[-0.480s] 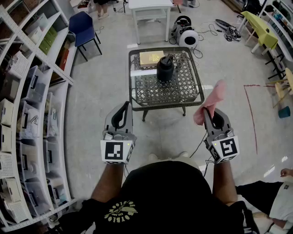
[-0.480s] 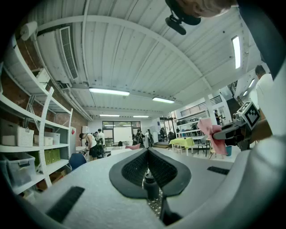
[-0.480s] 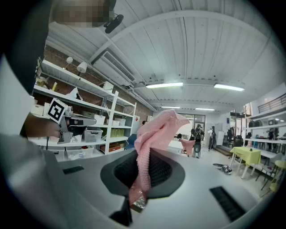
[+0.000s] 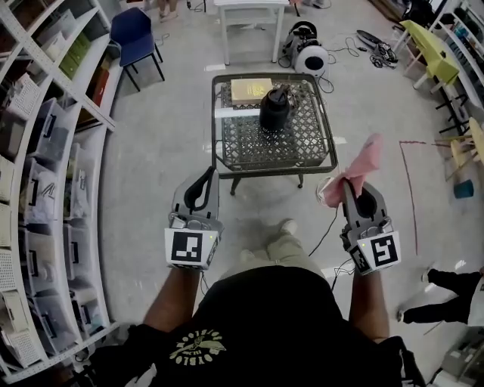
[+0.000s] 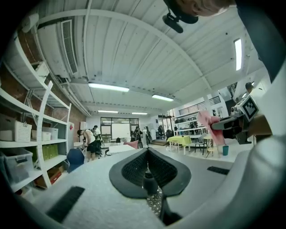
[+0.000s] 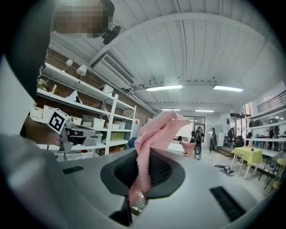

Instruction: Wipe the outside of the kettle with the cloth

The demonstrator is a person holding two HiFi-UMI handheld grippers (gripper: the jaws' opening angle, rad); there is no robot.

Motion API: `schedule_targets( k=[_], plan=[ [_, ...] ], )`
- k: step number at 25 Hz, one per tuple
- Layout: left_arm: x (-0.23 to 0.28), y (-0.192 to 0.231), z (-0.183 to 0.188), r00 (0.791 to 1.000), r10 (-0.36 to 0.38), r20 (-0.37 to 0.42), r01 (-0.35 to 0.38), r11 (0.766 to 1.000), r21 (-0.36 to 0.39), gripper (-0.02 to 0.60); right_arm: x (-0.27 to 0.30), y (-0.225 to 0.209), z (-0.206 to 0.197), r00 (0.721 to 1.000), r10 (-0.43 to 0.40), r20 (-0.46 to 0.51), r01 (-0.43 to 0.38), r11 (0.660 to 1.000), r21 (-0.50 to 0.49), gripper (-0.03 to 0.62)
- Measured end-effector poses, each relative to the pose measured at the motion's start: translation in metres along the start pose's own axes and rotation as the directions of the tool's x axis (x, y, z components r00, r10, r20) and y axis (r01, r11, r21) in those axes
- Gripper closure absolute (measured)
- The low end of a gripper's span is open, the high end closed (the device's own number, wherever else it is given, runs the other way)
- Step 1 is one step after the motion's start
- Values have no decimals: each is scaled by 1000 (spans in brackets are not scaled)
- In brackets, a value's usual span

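The black kettle [image 4: 275, 108] stands on a small lattice table [image 4: 302, 155] some way ahead, out of reach of both grippers. My right gripper [image 4: 346, 186] is shut on a pink cloth [image 4: 357, 168], which sticks up past the jaws. In the right gripper view the cloth [image 6: 154, 143] runs between the pads of the right gripper [image 6: 144, 156] and out over the tips. Level with it on the left is my left gripper [image 4: 203, 181], shut with nothing in it. Its pads [image 5: 134, 167] meet in the left gripper view, where the cloth [image 5: 209, 127] also shows at the right.
A yellow box [image 4: 251, 90] lies on the table behind the kettle. Shelving with bins [image 4: 45, 151] lines the left side. A blue chair [image 4: 136, 34], a white table [image 4: 248, 9] and a round device [image 4: 306, 53] stand beyond. A cable [image 4: 327, 223] crosses the floor; a person's legs [image 4: 446, 291] show lower right.
A foot has stepped forward below me and the whole view has shifted a little. The right gripper with the cloth has drifted slightly right and down. The left gripper has kept its place.
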State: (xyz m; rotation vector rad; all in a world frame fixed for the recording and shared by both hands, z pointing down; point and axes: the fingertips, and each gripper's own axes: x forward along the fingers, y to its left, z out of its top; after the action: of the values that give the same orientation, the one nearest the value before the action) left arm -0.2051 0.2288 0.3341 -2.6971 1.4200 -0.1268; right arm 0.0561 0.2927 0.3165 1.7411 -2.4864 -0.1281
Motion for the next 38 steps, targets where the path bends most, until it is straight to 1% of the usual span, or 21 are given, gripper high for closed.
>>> schedule_targets(
  k=[3,6,10,13,18,22,30,38],
  plan=[
    [3,5,-11,1000,9,-25,-9,1000,2,572,8,-5,0,1000,6,7,-6,1000,-4,566],
    [4,14,-20,998,34,-54,-34,999,-6,572,20,-6,-3,1000,23,-7,-24,999,-24,565],
    [18,19,-17,997,50,-61,-51,999,-14,572,35,-19,-8,998,60,-2,-60,998,23,565],
    [31,22,-16,996,47,-73,-48,999,-15,572,52,-28,-13,997,75,-4,-75,997,16,566],
    [57,28,-14,995,56,-84,-58,998,-23,572,78,-46,-25,995,99,-14,-99,995,26,565],
    [81,26,-19,994,51,-95,-54,998,-29,572,93,-62,-36,993,110,-31,-109,993,38,566],
    [128,23,-31,992,51,-114,-59,996,-72,572,117,-98,-47,992,117,-53,-115,992,48,566],
    [166,27,-20,990,89,-107,-95,994,-54,572,142,-130,-45,988,152,-29,-150,987,57,566]
  ],
)
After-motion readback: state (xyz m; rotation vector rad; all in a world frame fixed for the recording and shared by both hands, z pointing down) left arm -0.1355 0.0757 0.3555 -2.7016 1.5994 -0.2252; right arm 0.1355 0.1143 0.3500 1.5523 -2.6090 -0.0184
